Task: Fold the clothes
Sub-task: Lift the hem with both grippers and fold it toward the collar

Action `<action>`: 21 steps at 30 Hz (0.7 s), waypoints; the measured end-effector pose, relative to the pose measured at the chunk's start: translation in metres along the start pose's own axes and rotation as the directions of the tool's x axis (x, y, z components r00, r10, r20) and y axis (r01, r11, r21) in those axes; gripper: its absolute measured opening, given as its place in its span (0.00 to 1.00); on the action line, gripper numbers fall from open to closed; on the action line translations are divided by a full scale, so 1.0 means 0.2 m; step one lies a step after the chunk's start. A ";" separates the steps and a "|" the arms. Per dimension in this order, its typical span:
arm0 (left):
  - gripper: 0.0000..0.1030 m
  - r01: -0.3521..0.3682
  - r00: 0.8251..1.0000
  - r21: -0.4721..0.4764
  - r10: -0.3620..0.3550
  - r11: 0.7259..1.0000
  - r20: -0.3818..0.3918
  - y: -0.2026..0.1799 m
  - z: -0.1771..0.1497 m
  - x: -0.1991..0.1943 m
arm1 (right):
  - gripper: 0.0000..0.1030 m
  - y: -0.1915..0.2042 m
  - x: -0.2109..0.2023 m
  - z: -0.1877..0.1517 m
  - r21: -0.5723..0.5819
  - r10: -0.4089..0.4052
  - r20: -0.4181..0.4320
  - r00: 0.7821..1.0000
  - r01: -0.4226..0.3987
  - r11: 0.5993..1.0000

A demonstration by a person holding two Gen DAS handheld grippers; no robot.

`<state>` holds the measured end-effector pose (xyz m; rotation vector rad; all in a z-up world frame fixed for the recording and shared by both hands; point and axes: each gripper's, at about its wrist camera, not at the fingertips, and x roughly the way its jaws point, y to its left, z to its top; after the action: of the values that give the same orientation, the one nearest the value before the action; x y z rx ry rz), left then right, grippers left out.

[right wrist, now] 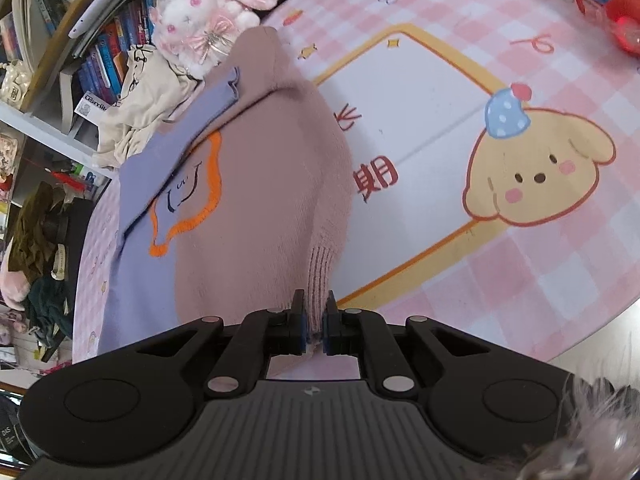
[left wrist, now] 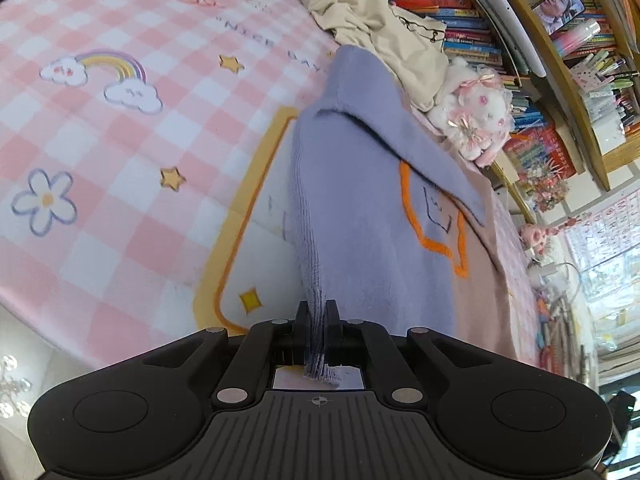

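Black plastic jaws of the left gripper (left wrist: 318, 312) are pinched tight on the ribbed lavender hem of a two-tone knitted sweater (left wrist: 360, 208), with the hem's edge hanging down between them toward the camera. From that grip the lavender half of the sweater runs away across the table, a sleeve folded diagonally over its chest and partly covering an orange-outlined embroidered patch (left wrist: 436, 216). To the right of the patch the knit turns dusty pink.

The right gripper (right wrist: 314, 312) is likewise clamped narrow, its blue-padded jaws biting the ribbed pink hem of the same sweater. In the right wrist view the pink half rises as a rounded fold straight ahead, with the lavender half and the orange patch to its left.

The sweater lies on a pink-and-white checked table mat (left wrist: 120, 140) printed with a rainbow, stars, a flower and a yellow-framed white panel; the right wrist view shows a cartoon puppy in a blue party hat (right wrist: 536, 168) on that panel, just right of the garment.

Beyond the sweater's far end sit a crumpled cream fabric garment (left wrist: 384, 32) and a fluffy white-and-pink plush toy (left wrist: 476, 120). Behind them stands a wooden bookshelf (left wrist: 568, 92) crowded with colourful books. A red plastic object (right wrist: 624, 20) lies at the mat's far right corner.
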<state>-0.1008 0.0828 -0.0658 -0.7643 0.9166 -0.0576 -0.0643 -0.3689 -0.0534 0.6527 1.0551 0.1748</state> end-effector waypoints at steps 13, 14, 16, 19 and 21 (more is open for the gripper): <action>0.09 0.053 0.999 -0.110 -0.054 0.993 -0.007 0.06 -0.03 0.05 | 0.09 0.02 0.03 0.03 -0.041 0.023 -0.031 0.999 -0.024 0.999; 0.07 0.058 0.998 -0.117 -0.059 0.991 -0.004 0.06 -0.03 0.05 | 0.08 0.02 0.03 0.03 -0.045 0.022 -0.031 0.999 -0.023 0.999; 0.05 0.059 0.998 -0.115 -0.059 0.992 -0.001 0.07 -0.03 0.05 | 0.07 0.02 0.03 0.03 -0.049 0.021 -0.031 0.999 -0.023 0.999; 0.04 0.055 0.999 -0.107 -0.055 0.993 0.002 0.07 -0.03 0.04 | 0.07 0.01 0.02 0.02 -0.039 0.020 -0.027 0.999 -0.021 0.999; 0.04 0.058 0.998 -0.109 -0.059 0.992 0.002 0.08 -0.03 0.03 | 0.07 0.01 0.01 0.02 -0.032 0.017 -0.024 1.000 -0.018 0.999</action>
<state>-0.1056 0.0889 -0.0809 -0.8930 0.9037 -0.0596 -0.0601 -0.3679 -0.0527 0.6327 1.0673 0.2149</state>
